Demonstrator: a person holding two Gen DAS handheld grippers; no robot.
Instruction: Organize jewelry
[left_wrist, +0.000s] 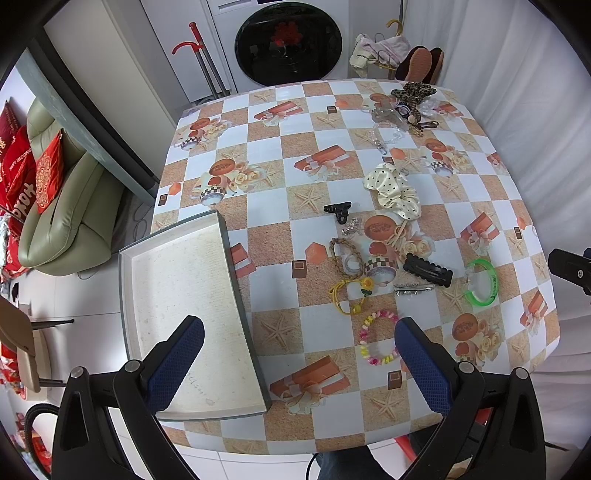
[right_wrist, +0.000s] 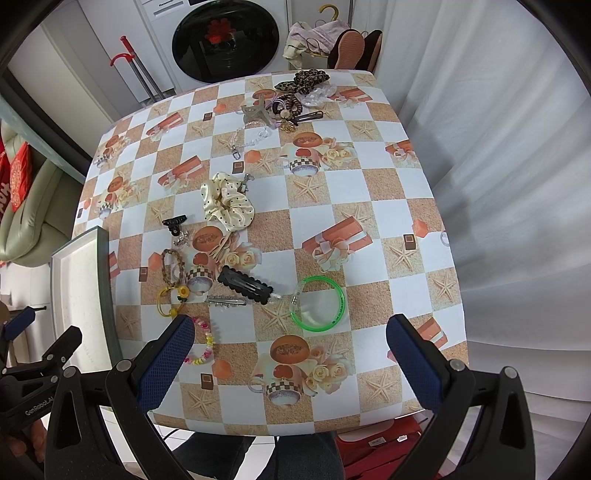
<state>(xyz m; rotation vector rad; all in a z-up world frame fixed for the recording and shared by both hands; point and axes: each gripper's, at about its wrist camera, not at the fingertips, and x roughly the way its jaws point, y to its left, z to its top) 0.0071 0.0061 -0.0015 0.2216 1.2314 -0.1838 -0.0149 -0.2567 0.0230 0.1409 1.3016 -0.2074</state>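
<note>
Far jewelry pile (left_wrist: 406, 107) tangled; we cannot separate its pieces.
We see the left gripper (left_wrist: 299, 341) and right gripper (right_wrist: 290, 338) spread wide, empty; green bangle (right_wrist: 319, 300) translucent, tray (left_wrist: 147, 266) bare.

Left gripper (left_wrist: 299, 332), right gripper (right_wrist: 290, 330): jaws wide.

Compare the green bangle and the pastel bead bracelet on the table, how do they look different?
The green bangle is one smooth translucent ring in a single neon colour; the pastel bead bracelet is a string of small pink, yellow and white pieces. The bangle keeps a clean round shape, while the bead bracelet's outline is bumpy and uneven. The bangle looks wider across. Both lie flat on the tablecloth, outside the tray, ungripped.
</note>
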